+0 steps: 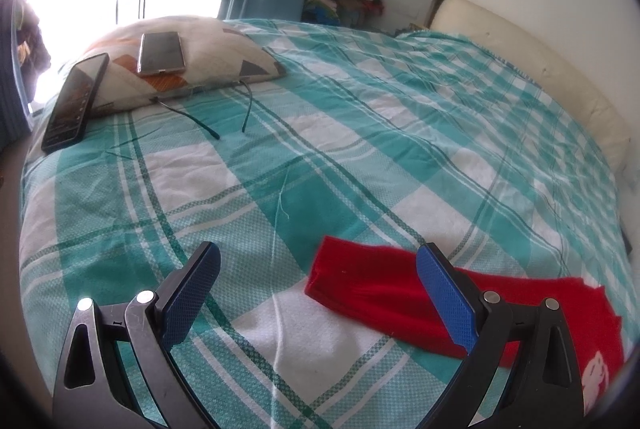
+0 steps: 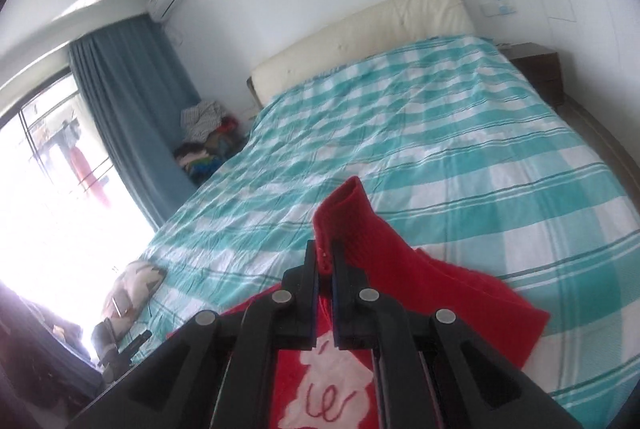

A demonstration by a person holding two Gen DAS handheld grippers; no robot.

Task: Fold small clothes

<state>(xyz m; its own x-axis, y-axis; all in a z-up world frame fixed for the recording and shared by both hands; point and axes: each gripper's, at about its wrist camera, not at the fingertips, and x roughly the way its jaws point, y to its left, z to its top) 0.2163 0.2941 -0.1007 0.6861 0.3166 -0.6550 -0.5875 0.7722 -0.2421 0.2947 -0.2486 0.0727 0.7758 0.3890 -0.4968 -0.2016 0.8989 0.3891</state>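
Still early in the fold, by the look of things. Red garment (image 1: 400, 293) spread across the near part of the checked bedspread (image 1: 320, 149), one sleeve lying flat and stretched toward the left in the left wrist view, a white printed figure showing at the lower right edge. Left gripper (image 1: 320, 293) poised just above the bedspread with jaws wide apart and nothing between them, its right finger over the sleeve, whether touching cannot be told. Right gripper (image 2: 323, 261) clamped tight on a fold of red fabric, the other sleeve (image 2: 348, 213) standing up beyond the fingertips and clear of the bed, the rest of the garment draped below with the white print directly under the jaws. No finished crease visible anywhere; garment neither squared nor stacked. Probably one sleeve fold in hand, with the flat sleeve, the body fold and any smoothing yet to do. Two phones (image 1: 160, 53) on a patterned pillow (image 1: 224, 49) at the far left corner, well apart from the work. No folded pile in sight, nor any other small garment laid out on the bed.
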